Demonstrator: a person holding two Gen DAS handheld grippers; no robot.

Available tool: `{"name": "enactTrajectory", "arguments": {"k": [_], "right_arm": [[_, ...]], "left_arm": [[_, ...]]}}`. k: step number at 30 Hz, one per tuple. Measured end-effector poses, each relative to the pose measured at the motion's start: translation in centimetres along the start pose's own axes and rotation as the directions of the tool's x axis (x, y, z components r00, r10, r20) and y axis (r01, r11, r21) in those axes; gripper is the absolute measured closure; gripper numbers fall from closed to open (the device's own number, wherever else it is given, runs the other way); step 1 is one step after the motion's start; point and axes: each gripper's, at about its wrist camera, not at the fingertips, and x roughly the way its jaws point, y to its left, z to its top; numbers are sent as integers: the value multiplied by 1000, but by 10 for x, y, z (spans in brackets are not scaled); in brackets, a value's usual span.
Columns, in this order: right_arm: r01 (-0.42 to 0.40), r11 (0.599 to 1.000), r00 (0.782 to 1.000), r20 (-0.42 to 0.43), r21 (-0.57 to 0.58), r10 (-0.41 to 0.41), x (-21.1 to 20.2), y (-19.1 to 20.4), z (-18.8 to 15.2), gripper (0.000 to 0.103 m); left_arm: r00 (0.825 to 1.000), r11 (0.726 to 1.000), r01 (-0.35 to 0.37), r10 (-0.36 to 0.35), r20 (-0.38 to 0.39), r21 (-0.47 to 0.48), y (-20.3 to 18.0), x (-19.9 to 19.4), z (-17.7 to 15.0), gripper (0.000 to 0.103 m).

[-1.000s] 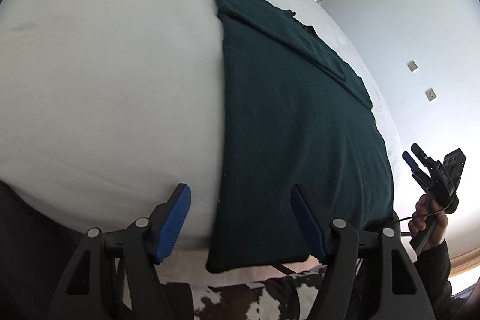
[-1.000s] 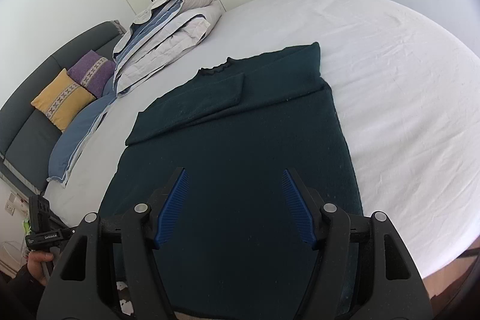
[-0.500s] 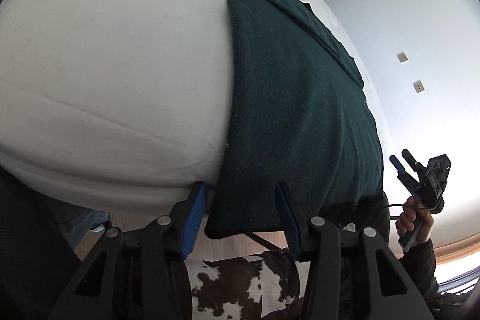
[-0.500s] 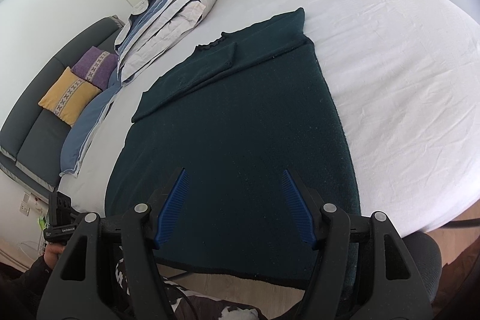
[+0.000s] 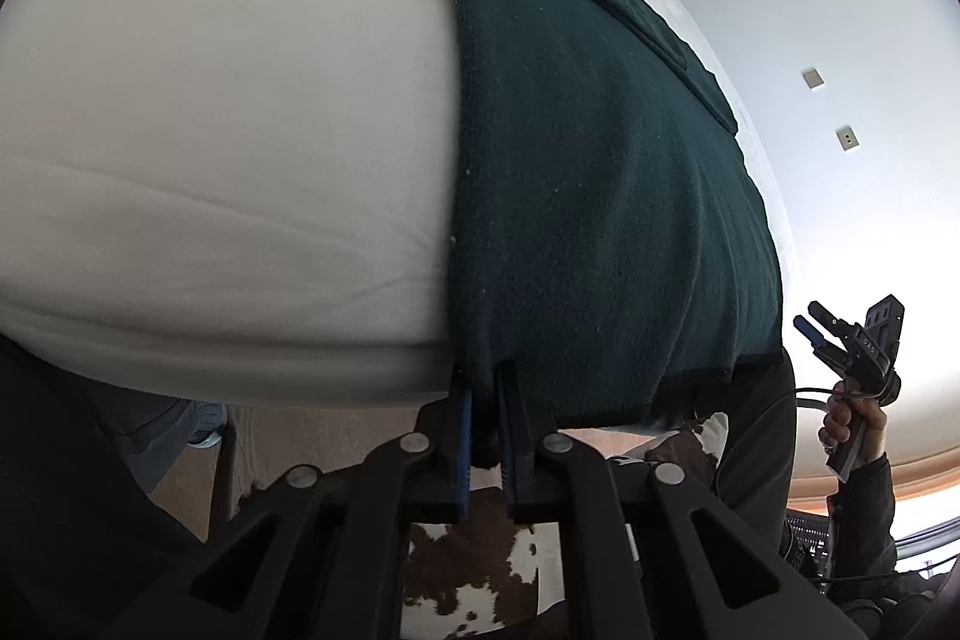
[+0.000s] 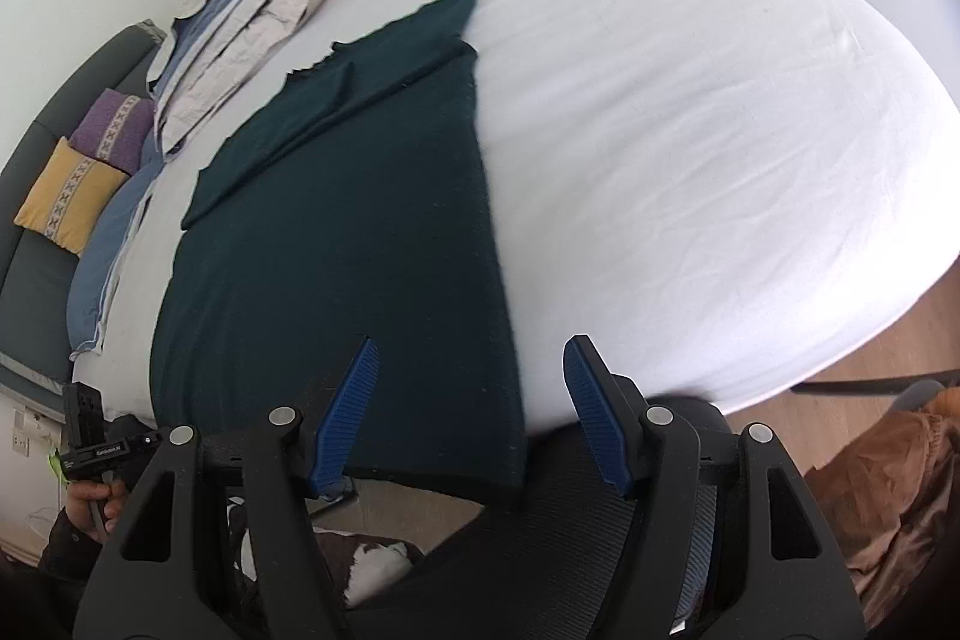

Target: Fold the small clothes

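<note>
A dark green sweater (image 5: 600, 172) lies flat on the white bed (image 5: 210, 130), its sleeves folded across the chest and its hem hanging over the near bed edge. My left gripper (image 5: 483, 400) is shut on the hem's left corner at the mattress edge. In the right wrist view the sweater (image 6: 336, 244) stretches away from me. My right gripper (image 6: 471, 400) is open, its blue pads either side of the hem's right corner, with the cloth between them. The right gripper also shows in the left wrist view (image 5: 819, 331), held in a hand.
A folded duvet (image 6: 240, 22) lies at the far side of the bed. Yellow and purple cushions (image 6: 72, 196) sit on a dark sofa at left. A cowhide rug (image 5: 474, 574) and wood floor lie below the bed edge. White wardrobes stand behind.
Both grippers dropped to the bed's near edge. My left gripper closed on the hem's left corner. My right gripper shifted right to straddle the hem's right corner, staying open.
</note>
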Motion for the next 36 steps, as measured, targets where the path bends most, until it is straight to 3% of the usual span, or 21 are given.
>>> {"name": "enactTrajectory", "arguments": {"k": [7,12,18,19,21,22,26,30,36], "right_arm": [[-10,1000,993,-119,-22,7,29,0,-4,45],[48,999,972,-228,-18,-51,53,-4,-9,69],[44,998,957,-286,-52,-57,60,6,-12,69],[44,997,956,-288,-57,-59,60,8,-12,70],[46,998,957,-285,-51,-59,60,10,-13,90],[42,998,958,-282,-50,-54,59,9,-14,94],[16,998,968,-248,-59,-30,48,14,-21,97],[-100,995,977,-189,-22,94,29,19,-18,97],[-244,970,966,-87,19,245,3,31,-2,97]], "left_arm": [[1000,1000,4,-4,21,10,0,-10,-3,96],[998,1000,30,-30,51,-4,4,-23,-4,96],[995,997,73,-71,73,-17,4,-31,-4,96],[995,997,71,-70,73,-17,3,-30,-4,96],[995,998,68,-66,74,-15,1,-30,-4,96],[995,998,66,-65,75,-11,0,-30,-3,96],[994,997,71,-71,82,3,-4,-32,-3,97],[987,992,123,-122,100,-4,-7,-39,-2,97],[956,967,253,-244,161,-37,-8,-58,5,97]]}}
